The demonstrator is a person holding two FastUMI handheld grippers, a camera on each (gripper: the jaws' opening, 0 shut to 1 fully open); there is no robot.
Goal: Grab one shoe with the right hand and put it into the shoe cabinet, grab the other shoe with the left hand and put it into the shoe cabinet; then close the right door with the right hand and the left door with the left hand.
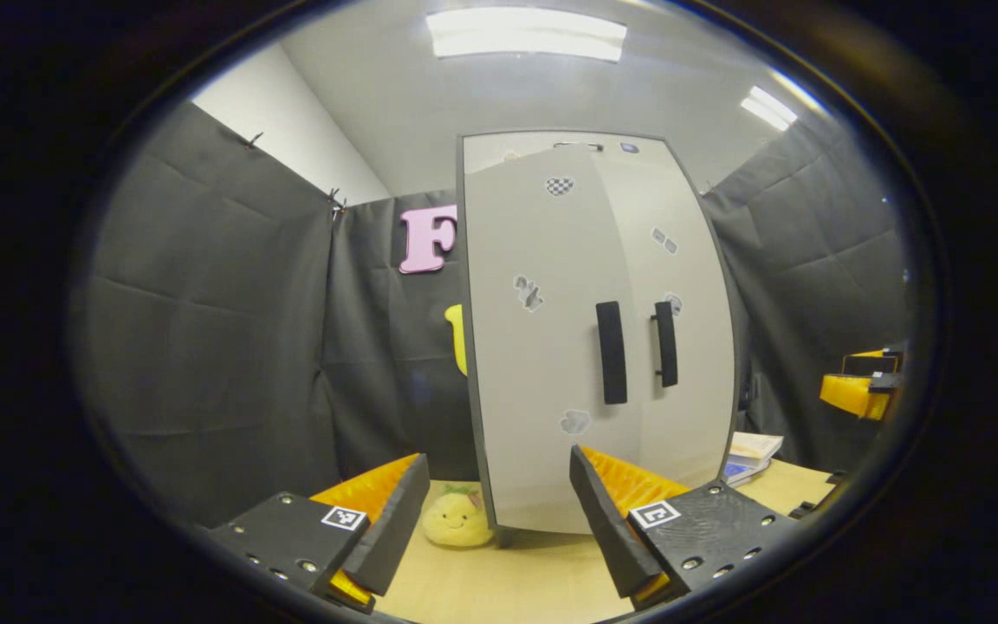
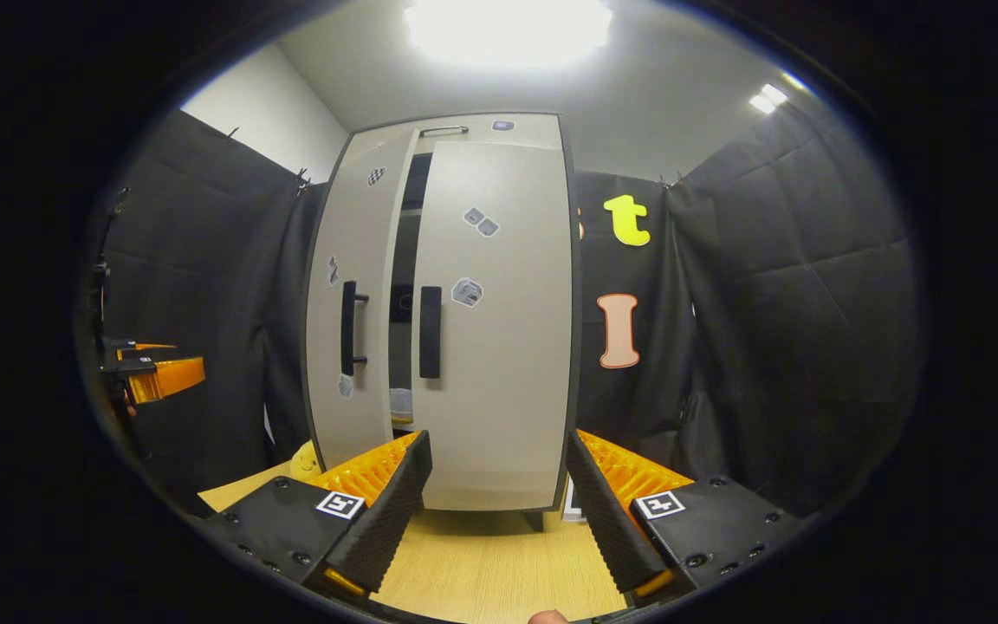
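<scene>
Both grippers' jaws apart; right gripper view reveals the left door (image 2: 352, 303) ajar

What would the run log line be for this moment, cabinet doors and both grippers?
left gripper: open, empty | right gripper: open, empty | right door: nearly shut | left door: ajar, gap between doors | shoes: not visible

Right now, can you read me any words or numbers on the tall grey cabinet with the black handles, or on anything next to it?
Small stickers on the pale grey two-door shoe cabinet: too small and blurred to read.
Stack of books on the light wooden table: covers too blurred to read.
Nothing else here has words or numbers I can read.
</scene>
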